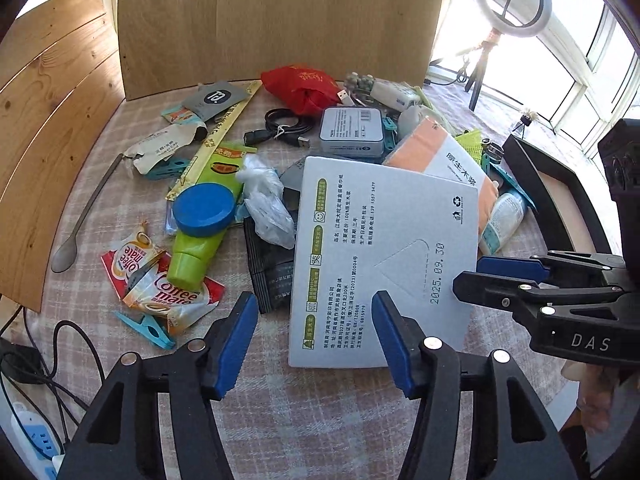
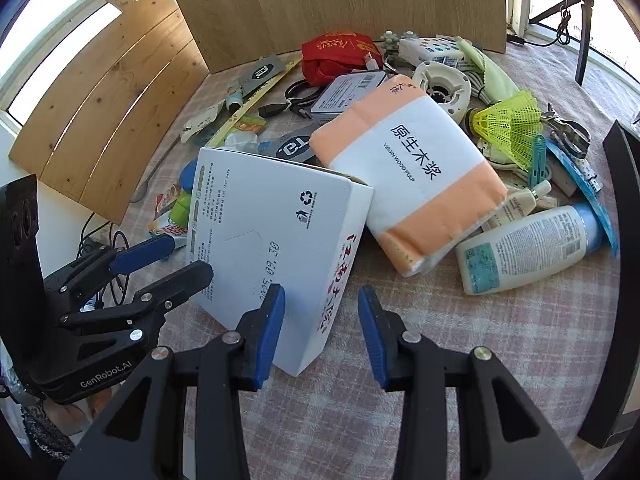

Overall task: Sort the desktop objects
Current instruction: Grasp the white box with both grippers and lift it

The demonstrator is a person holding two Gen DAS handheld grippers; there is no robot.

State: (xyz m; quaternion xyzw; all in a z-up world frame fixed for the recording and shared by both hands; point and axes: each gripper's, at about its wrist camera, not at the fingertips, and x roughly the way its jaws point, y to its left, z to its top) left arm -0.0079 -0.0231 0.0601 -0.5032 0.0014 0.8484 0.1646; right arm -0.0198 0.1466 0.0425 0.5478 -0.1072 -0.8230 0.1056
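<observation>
1. My left gripper [image 1: 316,338] has its jaws apart, nothing between the pads.
2. My right gripper [image 2: 322,334] is also open and empty, just beside the white box [image 2: 276,240].
3. The white box lies tilted on the checked tablecloth [image 2: 440,360], against the tissue pack [image 2: 412,172].
4. Behind them, near the wooden board [image 1: 280,16], lie a grey tin [image 1: 352,130] and a red pouch [image 1: 304,88].

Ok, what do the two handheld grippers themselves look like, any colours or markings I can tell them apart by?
Both are black plastic frames with silver rivets and ribbed blue finger pads. The left gripper has "GenRobot.AI" printed in white on its body; the right gripper shows "DAS" lettering. No sleeves are visible.
</observation>
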